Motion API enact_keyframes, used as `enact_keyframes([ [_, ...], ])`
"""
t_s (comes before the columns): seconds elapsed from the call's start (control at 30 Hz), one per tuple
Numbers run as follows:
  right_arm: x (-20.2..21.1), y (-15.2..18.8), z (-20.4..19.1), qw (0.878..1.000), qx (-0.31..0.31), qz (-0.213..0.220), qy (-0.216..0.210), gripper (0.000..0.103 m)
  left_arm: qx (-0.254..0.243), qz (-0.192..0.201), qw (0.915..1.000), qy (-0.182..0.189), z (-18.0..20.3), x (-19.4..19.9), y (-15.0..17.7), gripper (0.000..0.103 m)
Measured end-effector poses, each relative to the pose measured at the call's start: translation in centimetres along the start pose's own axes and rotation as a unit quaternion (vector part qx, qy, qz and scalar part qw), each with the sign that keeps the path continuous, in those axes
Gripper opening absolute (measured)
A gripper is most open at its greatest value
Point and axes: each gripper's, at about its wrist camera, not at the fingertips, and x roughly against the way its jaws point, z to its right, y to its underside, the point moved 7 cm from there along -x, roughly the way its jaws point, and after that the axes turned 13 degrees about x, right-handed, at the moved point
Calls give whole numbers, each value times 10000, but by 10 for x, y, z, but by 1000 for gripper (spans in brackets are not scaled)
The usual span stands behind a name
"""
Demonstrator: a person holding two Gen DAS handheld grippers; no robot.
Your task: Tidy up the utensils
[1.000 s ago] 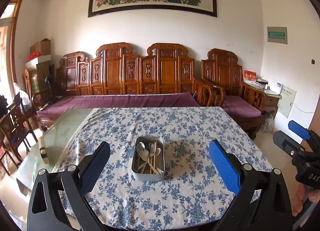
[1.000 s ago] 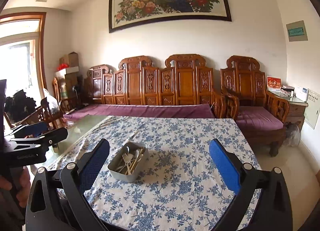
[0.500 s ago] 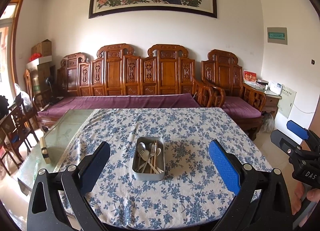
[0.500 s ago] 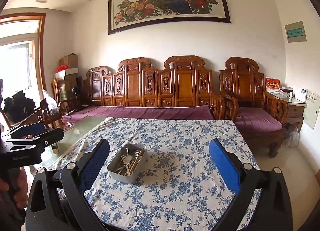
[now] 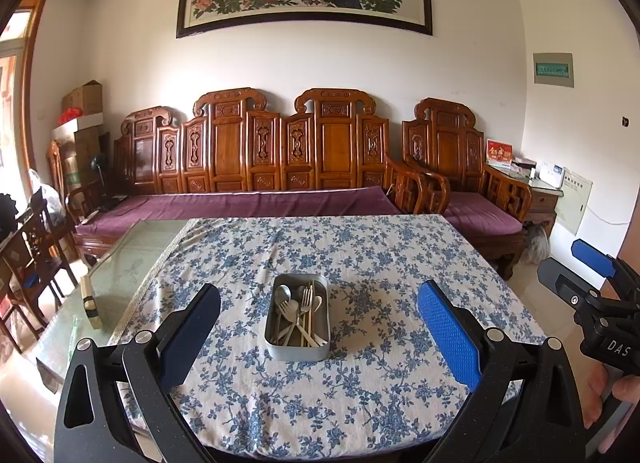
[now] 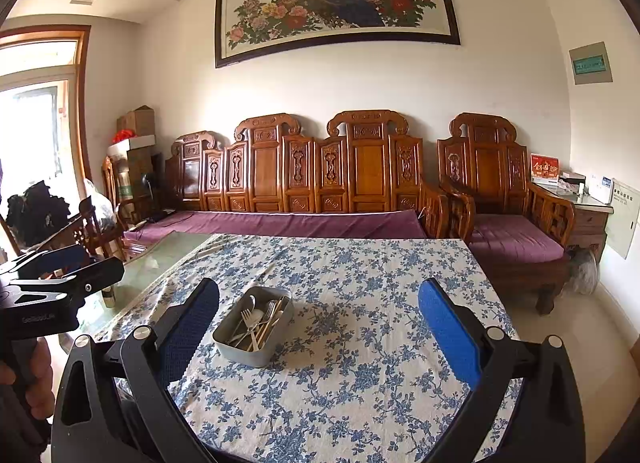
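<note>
A grey metal tin (image 5: pixel 297 347) stands on the blue-flowered tablecloth (image 5: pixel 360 263). Inside it lie several utensils (image 5: pixel 298 313): spoons, forks and chopsticks, mixed together. In the right wrist view the tin (image 6: pixel 244 355) is left of centre with the utensils (image 6: pixel 258 321) in it. My left gripper (image 5: pixel 318 327) is open and empty, held back from the near table edge, facing the tin. My right gripper (image 6: pixel 318 327) is open and empty, to the right of the tin and also back from it. The right gripper shows at the right edge of the left wrist view (image 5: pixel 592 275).
The cloth covers the right part of a glass-topped table (image 5: pixel 120 263). A small box (image 5: pixel 90 303) stands on the glass at the left. A carved wooden bench (image 5: pixel 280 167) with purple cushions runs behind the table. Wooden chairs (image 5: pixel 28 247) stand at the left.
Both grippers have drifted slightly; the views rise and shift a little. The jaws stay open. The tin and utensils have not moved.
</note>
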Motion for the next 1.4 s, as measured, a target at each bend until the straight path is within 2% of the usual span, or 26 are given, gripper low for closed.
enact_keyframes([
  [1.4,-1,-1,-1,10000,-9,-12,0,100,-64,0,10000,0,0,2,3,95],
])
